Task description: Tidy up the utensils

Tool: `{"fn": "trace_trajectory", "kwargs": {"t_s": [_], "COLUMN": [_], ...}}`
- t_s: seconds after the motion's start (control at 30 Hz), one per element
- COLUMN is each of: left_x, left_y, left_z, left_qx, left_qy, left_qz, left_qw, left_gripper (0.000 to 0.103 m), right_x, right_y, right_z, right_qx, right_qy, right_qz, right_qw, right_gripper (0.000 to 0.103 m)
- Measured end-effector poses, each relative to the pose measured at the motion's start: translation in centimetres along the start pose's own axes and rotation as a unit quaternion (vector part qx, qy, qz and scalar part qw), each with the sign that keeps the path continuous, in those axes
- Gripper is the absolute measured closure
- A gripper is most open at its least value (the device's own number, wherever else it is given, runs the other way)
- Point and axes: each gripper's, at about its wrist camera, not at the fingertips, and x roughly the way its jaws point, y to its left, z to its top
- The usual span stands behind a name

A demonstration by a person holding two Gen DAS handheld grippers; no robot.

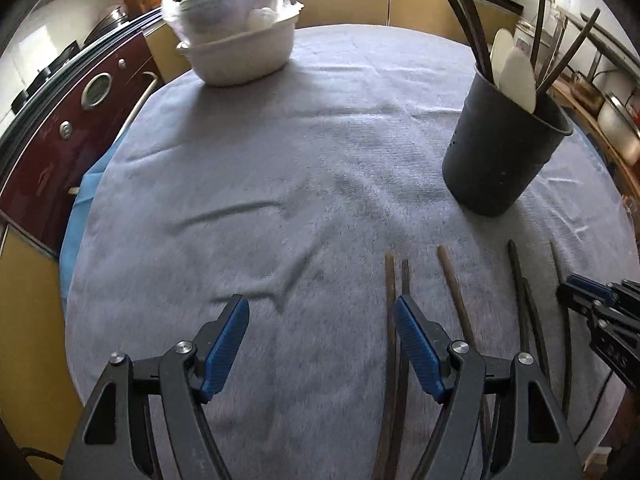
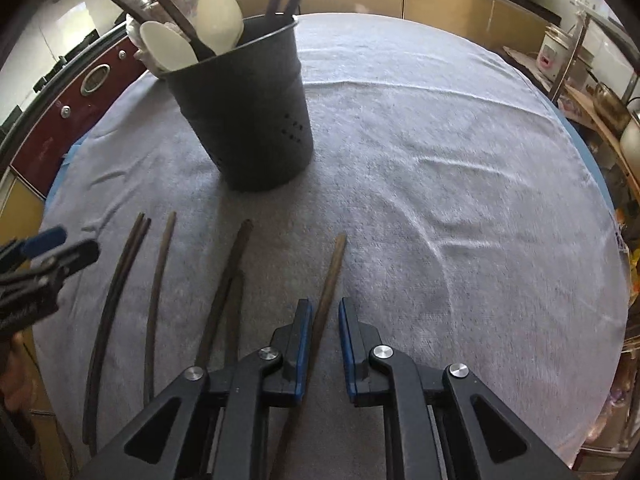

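Observation:
Several wooden chopsticks lie side by side on the grey cloth (image 1: 280,160) near the front edge. My right gripper (image 2: 324,306) straddles the rightmost brown chopstick (image 2: 334,264). Its jaws stand narrow, and a gap shows between the stick and the right pad. My left gripper (image 1: 320,304) hangs wide open over bare cloth, its right finger above a pair of chopsticks (image 1: 390,280). A dark round utensil holder (image 1: 500,160) behind them carries white spoons (image 1: 516,76) and dark sticks. The right wrist view shows the holder (image 2: 248,128) and my left gripper (image 2: 56,248) at the left edge.
A stack of white bowls (image 1: 240,40) under plastic stands at the table's far left. A dark red oven (image 1: 60,140) and yellow cabinets flank the round table. Shelves with pots (image 2: 600,100) are on the right. More chopsticks (image 2: 160,264) lie between the two grippers.

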Motion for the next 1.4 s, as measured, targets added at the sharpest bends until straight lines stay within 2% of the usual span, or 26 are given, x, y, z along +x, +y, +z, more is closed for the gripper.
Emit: {"fn": "trace_trajectory", "kwargs": {"t_s": [0.2, 0.4, 0.5, 0.6, 0.67, 0.8, 0.93, 1.07, 1.13, 1.23, 1.33, 1.37, 1.4], "left_x": [1.6, 1.4, 1.7, 1.5, 0.7, 0.1, 1.0, 1.7, 2.0, 2.1, 1.8, 1.7, 1.6], "left_y": [-0.2, -0.1, 0.4, 1.2, 1.1, -0.3, -1.7, -0.7, 0.2, 1.3, 1.2, 1.1, 0.7], "left_z": [0.2, -0.3, -0.7, -1.0, -0.8, 0.3, 0.7, 0.3, -0.2, -0.3, -0.2, -0.1, 0.1], "left_qx": [0.000, 0.008, 0.012, -0.004, -0.007, 0.019, 0.036, 0.015, 0.006, -0.015, -0.009, -0.005, 0.000], "left_qy": [0.019, 0.017, 0.024, 0.029, 0.016, 0.004, 0.020, 0.031, 0.039, 0.049, 0.048, 0.048, 0.050], "left_qz": [-0.007, 0.005, 0.028, 0.016, 0.005, 0.004, -0.005, -0.019, -0.009, -0.022, -0.026, -0.030, -0.034], "left_qw": [0.9998, 0.9998, 0.9993, 0.9994, 0.9998, 0.9998, 0.9991, 0.9992, 0.9992, 0.9984, 0.9985, 0.9984, 0.9982], "left_gripper": [0.027, 0.027, 0.027, 0.027, 0.027, 0.027, 0.027, 0.027, 0.028, 0.030, 0.033, 0.035, 0.042], "right_x": [-0.4, -0.4, 0.2, 0.3, 0.4, 0.1, -0.2, 0.1, 0.2, 0.3, 0.5, 0.5, 0.6], "right_y": [-0.4, -1.5, -1.9, -2.4, -2.6, -3.2, -3.5, -3.3, -3.2, -3.0, -2.8, -2.8, -2.9], "right_z": [-1.1, -1.6, -1.1, -1.1, -0.8, -0.1, 0.1, -0.1, -0.1, -0.1, 0.5, 0.8, 1.2], "right_qx": [-0.002, 0.002, 0.004, 0.006, 0.009, 0.013, 0.013, 0.011, 0.010, 0.007, 0.002, 0.002, 0.004], "right_qy": [-0.005, -0.007, -0.007, -0.007, -0.004, 0.001, -0.001, -0.001, -0.001, 0.001, 0.015, 0.023, 0.033], "right_qz": [0.003, 0.011, 0.015, 0.019, 0.023, 0.030, 0.031, 0.029, 0.030, 0.030, 0.029, 0.031, 0.034], "right_qw": [1.000, 1.000, 1.000, 1.000, 1.000, 0.999, 0.999, 1.000, 0.999, 1.000, 0.999, 0.999, 0.999], "right_gripper": [0.087, 0.087, 0.087, 0.087, 0.087, 0.087, 0.087, 0.087, 0.087, 0.087, 0.087, 0.087, 0.088]}}
